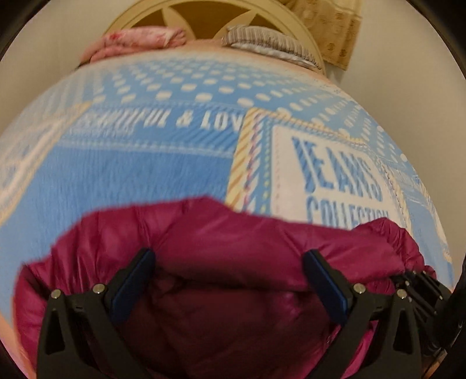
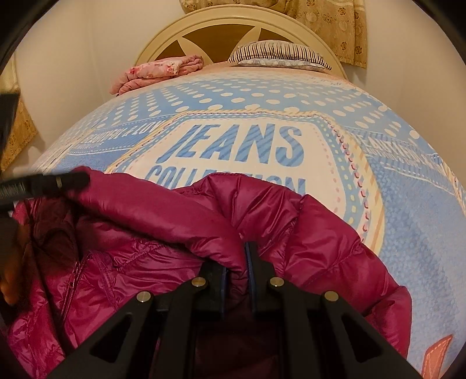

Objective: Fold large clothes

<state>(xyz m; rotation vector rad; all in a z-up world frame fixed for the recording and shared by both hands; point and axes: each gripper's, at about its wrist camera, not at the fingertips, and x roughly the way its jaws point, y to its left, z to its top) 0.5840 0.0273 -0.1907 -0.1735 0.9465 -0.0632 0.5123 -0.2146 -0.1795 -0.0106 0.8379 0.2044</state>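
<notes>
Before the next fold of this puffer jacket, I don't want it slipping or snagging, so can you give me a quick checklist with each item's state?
1. Right gripper clamped on the magenta puffer jacket: ok, jaws nearly shut on a fold.
2. Left gripper gripping fabric: not ok, jaws wide open over the jacket.
3. Jacket lying flat: not ok, bunched and creased.
4. Bedspread beyond the jacket free for folding: ok.
5. Folded pink blanket and striped pillow out of the way: ok, up at the headboard.
6. Zipper closed: cannot tell.

Glossy magenta quilted jacket [image 2: 163,215] on matt printed cloth bedspread [image 2: 407,180].
</notes>
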